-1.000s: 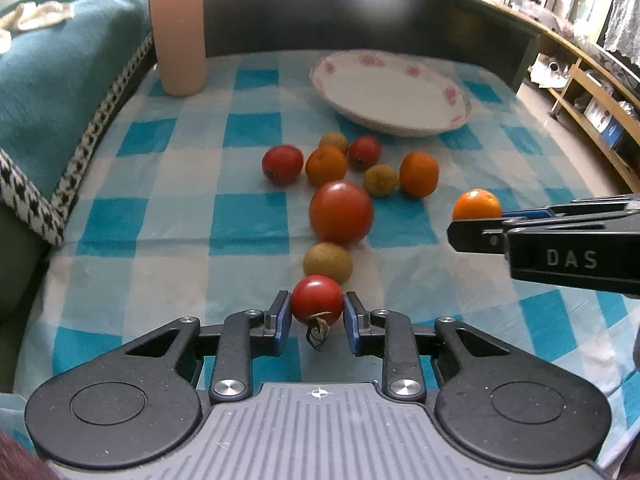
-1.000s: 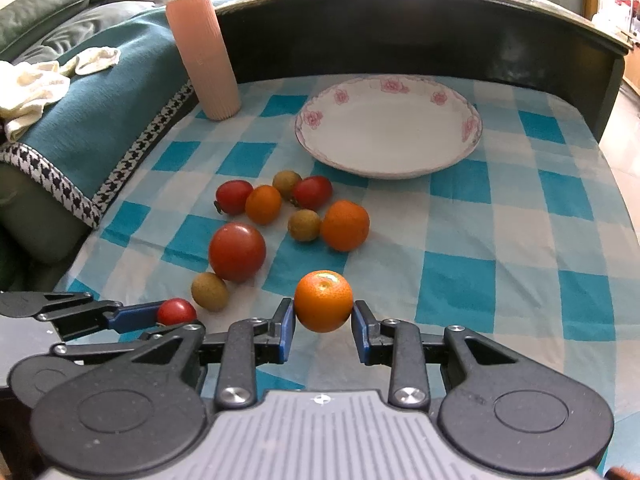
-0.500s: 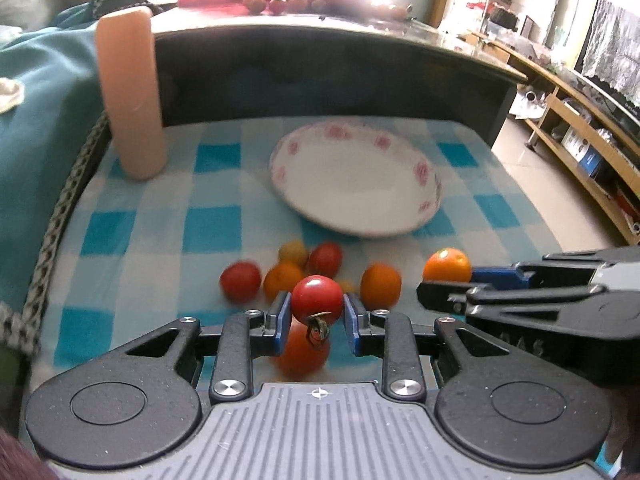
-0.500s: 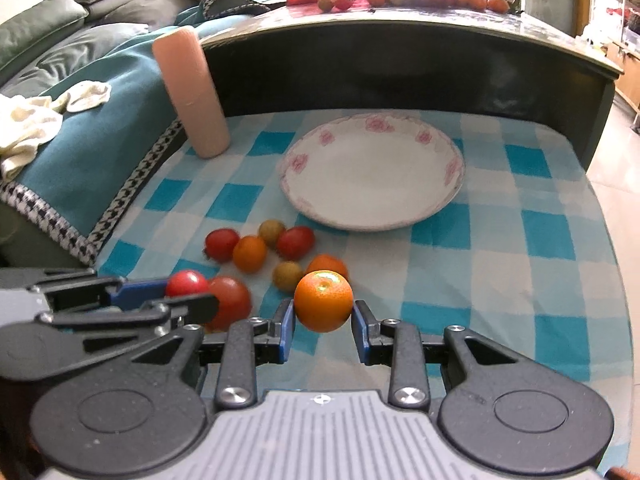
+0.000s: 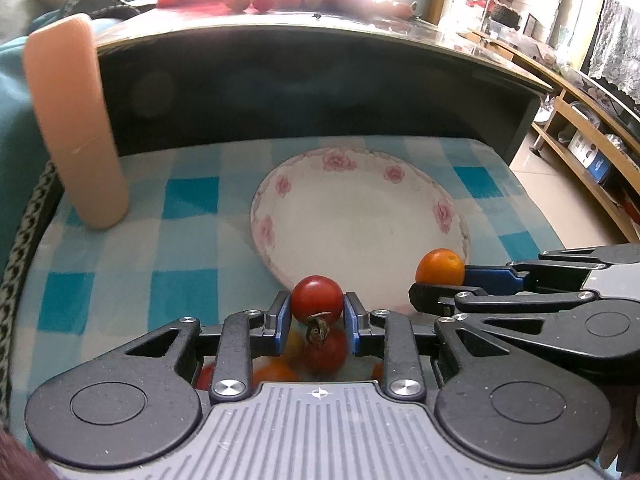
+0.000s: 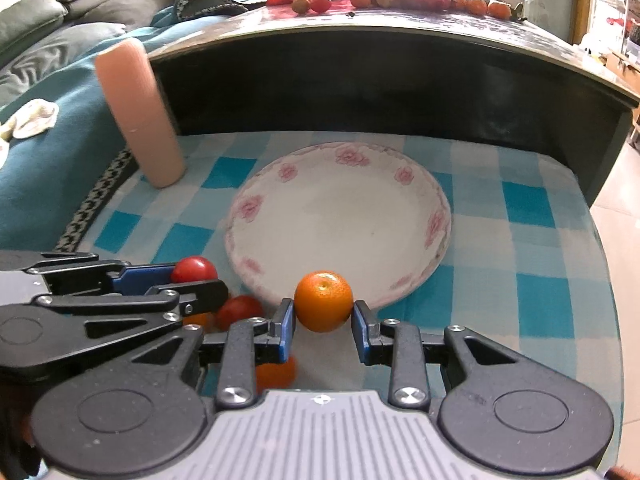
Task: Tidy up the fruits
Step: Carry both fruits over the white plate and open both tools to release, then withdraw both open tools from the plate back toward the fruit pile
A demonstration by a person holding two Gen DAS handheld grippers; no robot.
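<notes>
- While my left hand-held gripper [image 5: 317, 316] grips a cherry tomato [image 5: 317, 296] and my right hand-held gripper [image 6: 323, 322] grips a small orange [image 6: 323, 306], both hang at the floral plate's [image 6: 434, 224] six o'clock rim: the carrying step.
- Next, I judge: forward over the plate, lower, release.
- Loose fruit [image 6: 239, 310] lies beneath; a pink cylinder [image 6: 140, 114] stands at ten o'clock on the tabletop [image 6: 532, 236], out of my path.

Honestly can't read a single word or number anywhere here. Only decoration is pink flowers on the plate [image 5: 442, 213] rim, and the boxes on the shelf [image 5: 591, 159] right of it are too blurry.
</notes>
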